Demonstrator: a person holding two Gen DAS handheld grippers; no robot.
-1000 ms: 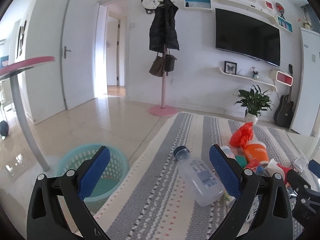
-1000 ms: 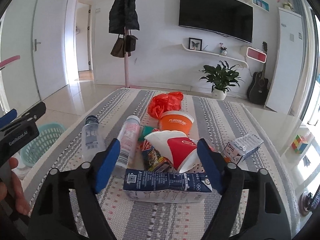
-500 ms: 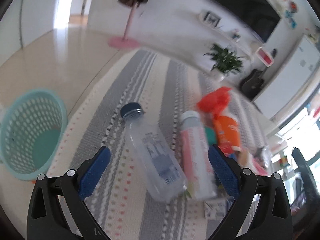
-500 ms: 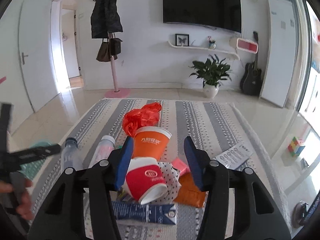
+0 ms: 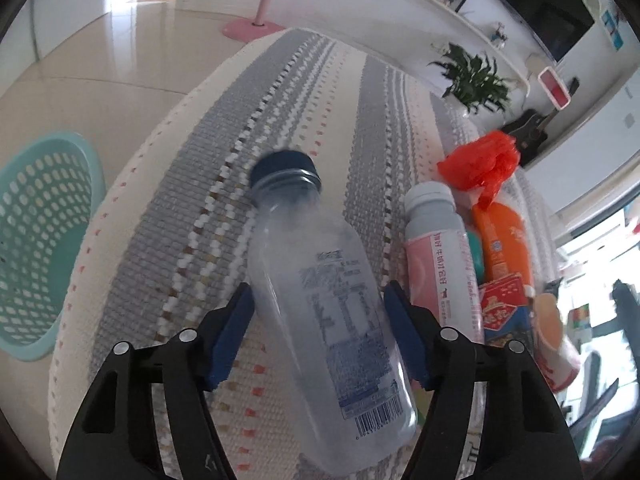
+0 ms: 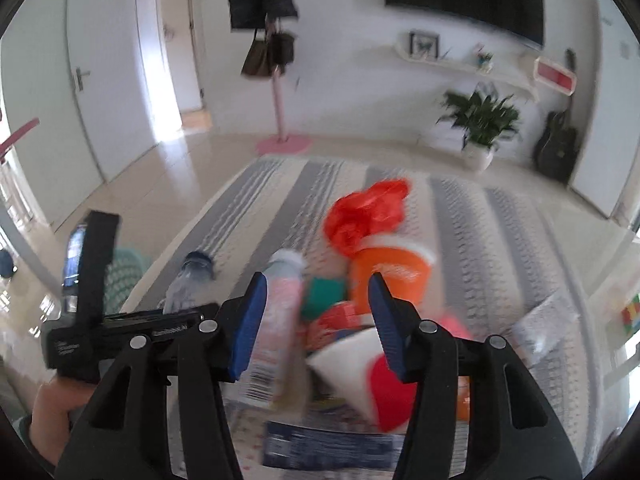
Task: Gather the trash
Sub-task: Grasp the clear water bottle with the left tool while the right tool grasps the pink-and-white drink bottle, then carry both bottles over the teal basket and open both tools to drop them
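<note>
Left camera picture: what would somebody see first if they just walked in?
A clear bottle with a dark blue cap fills the middle, lying on the striped rug between the left tongs, which are closing on it. Right of it sits a trash pile topped by a bright red bag. A teal basket waits on the floor at left.

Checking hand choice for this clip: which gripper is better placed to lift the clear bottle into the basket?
Left. The left gripper is closing with the clear bottle between its pads, and the basket sits on its side. The right gripper hovers over the other trash.
</note>
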